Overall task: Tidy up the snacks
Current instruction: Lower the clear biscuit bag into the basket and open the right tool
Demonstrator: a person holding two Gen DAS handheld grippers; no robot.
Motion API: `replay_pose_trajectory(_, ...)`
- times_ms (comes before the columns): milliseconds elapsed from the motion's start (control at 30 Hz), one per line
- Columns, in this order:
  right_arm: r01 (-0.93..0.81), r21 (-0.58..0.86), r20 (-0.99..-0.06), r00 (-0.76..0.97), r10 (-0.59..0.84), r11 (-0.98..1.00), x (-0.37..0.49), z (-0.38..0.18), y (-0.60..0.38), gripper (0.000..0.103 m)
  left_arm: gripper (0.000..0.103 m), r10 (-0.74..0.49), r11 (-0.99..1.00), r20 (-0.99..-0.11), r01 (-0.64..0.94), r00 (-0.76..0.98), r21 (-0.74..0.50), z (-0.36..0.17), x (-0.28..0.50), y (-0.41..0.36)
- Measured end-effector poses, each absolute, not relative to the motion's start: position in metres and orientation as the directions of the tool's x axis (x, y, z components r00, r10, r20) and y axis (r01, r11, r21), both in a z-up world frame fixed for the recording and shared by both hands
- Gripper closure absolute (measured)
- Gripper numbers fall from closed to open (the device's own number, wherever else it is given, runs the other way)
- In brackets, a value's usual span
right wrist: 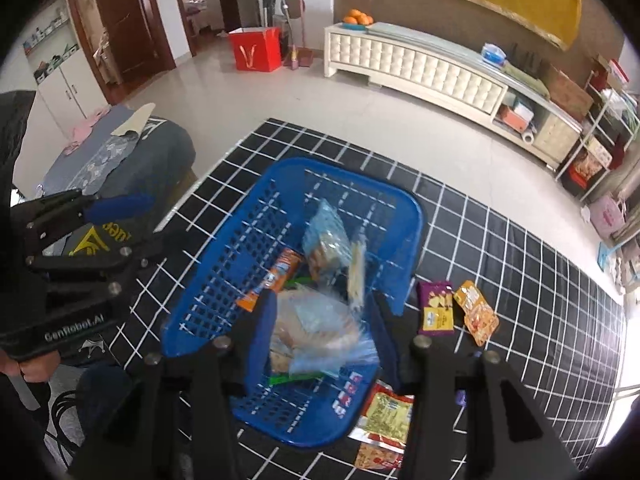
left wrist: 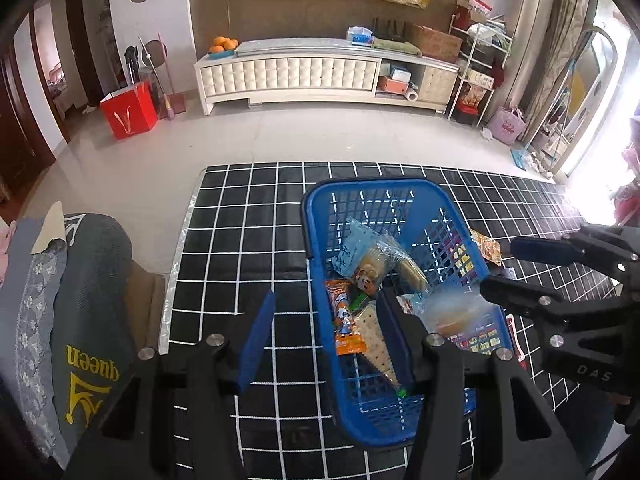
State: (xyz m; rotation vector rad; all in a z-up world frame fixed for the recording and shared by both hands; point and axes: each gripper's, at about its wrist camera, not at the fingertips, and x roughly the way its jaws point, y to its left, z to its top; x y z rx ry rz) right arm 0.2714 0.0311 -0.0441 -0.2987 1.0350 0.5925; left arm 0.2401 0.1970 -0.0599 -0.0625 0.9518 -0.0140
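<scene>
Right wrist view looks down on a blue perforated plastic basket (right wrist: 224, 280) standing on the black tabletop with a white grid (right wrist: 500, 280). The right gripper (right wrist: 324, 320) hangs over the basket's near half, its blue-padded fingers (right wrist: 264, 328) spread wide with a clear crinkly bag of pale biscuits (right wrist: 316, 328) lying between them; whether the pads touch the bag cannot be told. Farther in lie an orange snack packet (right wrist: 276, 276) and a clear blue-tinted cracker pack (right wrist: 328, 236). Outside the basket, toward the tabletop's right edge, rest a purple and yellow sachet (right wrist: 436, 308) and an orange pouch (right wrist: 478, 312) just beside each other, and a red and yellow packet (right wrist: 384, 424) lies against the basket's near wall.

Left wrist view shows the left gripper (left wrist: 324, 340) with its fingers (left wrist: 258, 340) also spread apart and gripping nothing: one pad over bare tabletop left of the basket's wall (left wrist: 320, 280), the other inside the basket beside a long cracker sleeve (left wrist: 374, 340). The tabletop's left part, out to its pale left edge, lies bare, as does the strip along its far edge. A grey cushion with yellow lettering (left wrist: 88, 320) sits beyond the left edge.
</scene>
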Motion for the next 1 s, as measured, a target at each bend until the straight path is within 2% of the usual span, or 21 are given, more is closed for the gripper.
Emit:
replay_pose_trajectory(67,-0.605,0.023,-0.868,0.383,0.316,0.796,0.269,-0.042,0.041,0.059,0.052,-0.042,0.998,-0.811,-0.019,0.583,-0.066,-0.060,0.236,0.205)
replay_pose_trajectory(100,-0.610,0.011,-0.866,0.391,0.313,0.793,0.269,-0.042,0.046,0.071,0.052,-0.042,0.997,-0.812,-0.023,0.582,-0.068,-0.061,0.235,0.209)
replay_pose_trajectory(133,-0.614,0.006,-0.867,0.391,0.310,0.790,0.269,-0.043,0.051,0.075,0.052,-0.040,0.997,-0.813,-0.027,0.580,-0.069,-0.062,0.234,0.212)
replay_pose_trajectory(700,-0.633,0.016,-0.892,0.341,0.297,0.774,0.270,-0.066,0.093,0.075,0.052,-0.046,0.995,-0.838,-0.051,0.544,-0.088,-0.074,0.224,0.236)
replay_pose_trajectory(867,-0.626,0.023,-0.885,0.350,0.307,0.780,0.262,-0.057,0.076,0.074,0.051,-0.042,0.996,-0.829,-0.038,0.558,-0.077,-0.064,0.216,0.218)
replay_pose_trajectory(900,-0.620,0.021,-0.887,0.350,0.300,0.785,0.261,-0.056,0.071,0.070,0.043,-0.038,0.997,-0.824,-0.037,0.566,-0.072,-0.061,0.214,0.212)
replay_pose_trajectory(967,-0.605,0.017,-0.885,0.361,0.294,0.796,0.259,-0.052,0.058,0.060,0.039,-0.034,0.997,-0.813,-0.036,0.581,-0.067,-0.057,0.210,0.204)
replay_pose_trajectory(1000,-0.599,0.018,-0.882,0.367,0.295,0.800,0.258,-0.049,0.052,0.051,0.039,-0.032,0.997,-0.810,-0.036,0.585,-0.065,-0.055,0.209,0.199)
